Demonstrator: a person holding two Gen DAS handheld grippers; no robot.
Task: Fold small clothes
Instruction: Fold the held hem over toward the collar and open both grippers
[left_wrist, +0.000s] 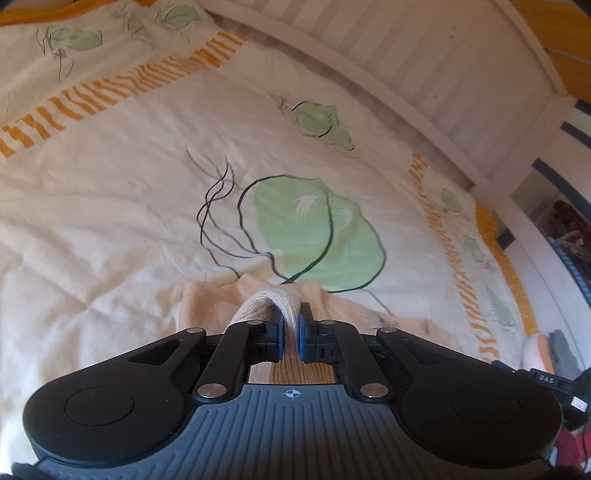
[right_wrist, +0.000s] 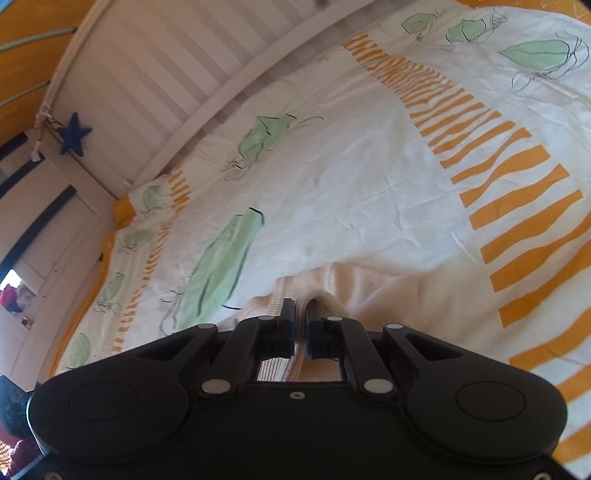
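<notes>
Garment pinched in both tongs, fold barely begun.

Bedspread (left_wrist: 147, 192) fills both views, and your peach knit garment (left_wrist: 207, 295) lies on it right at the fingertips. Your left gripper (left_wrist: 291, 325) clamps a ribbed edge; your right gripper (right_wrist: 303, 328) is closed on another ribbed edge. No finished fold shows, so I judge most of the work remains. The tool bodies hide the garment's near part, so its shape is unclear.
</notes>
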